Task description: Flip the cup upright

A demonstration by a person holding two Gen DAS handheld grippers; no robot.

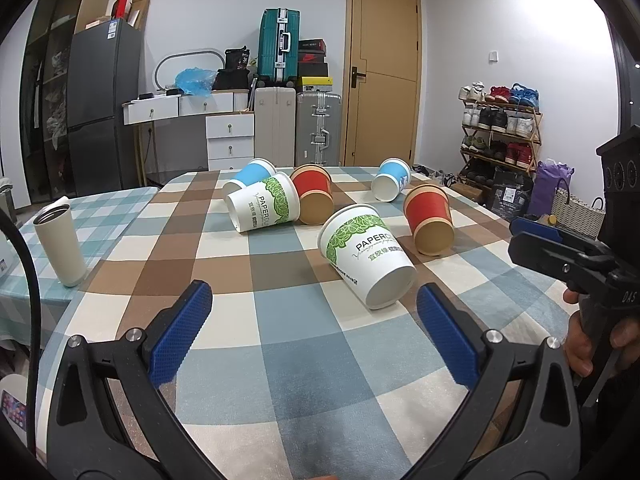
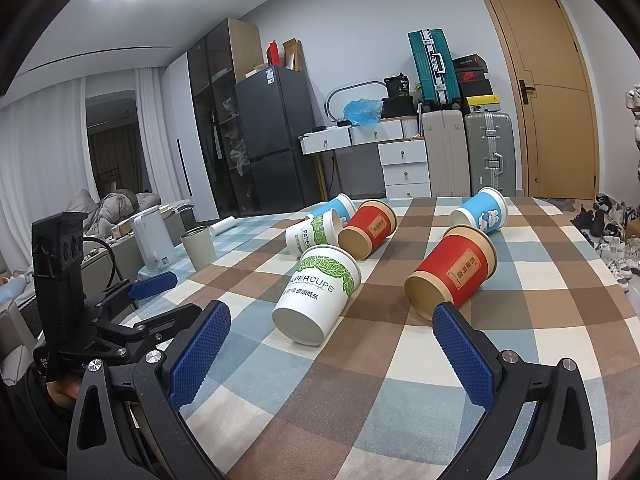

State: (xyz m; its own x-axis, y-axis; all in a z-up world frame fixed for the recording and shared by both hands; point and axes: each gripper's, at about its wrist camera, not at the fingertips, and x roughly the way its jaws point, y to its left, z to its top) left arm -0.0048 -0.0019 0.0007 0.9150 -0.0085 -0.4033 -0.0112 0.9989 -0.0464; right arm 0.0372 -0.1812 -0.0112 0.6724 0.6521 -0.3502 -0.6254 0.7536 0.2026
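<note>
Hovering low over the checked tablecloth [image 1: 304, 340], both claws gape wide with nothing held. Six paper cups lie toppled; the nearest, the white-and-green cup [image 1: 370, 256], sits at about one o'clock from the left gripper [image 1: 314, 330], and at eleven o'clock from the right gripper [image 2: 332, 350]. Its long axis runs almost straight toward the cameras, closed base nearest, mouth pointing away. It lies between the two grippers, the left looking slightly closer, I'd say. The nearer red cup [image 2: 452, 276] lies just off the right claw's one o'clock finger, also base-first.
</note>
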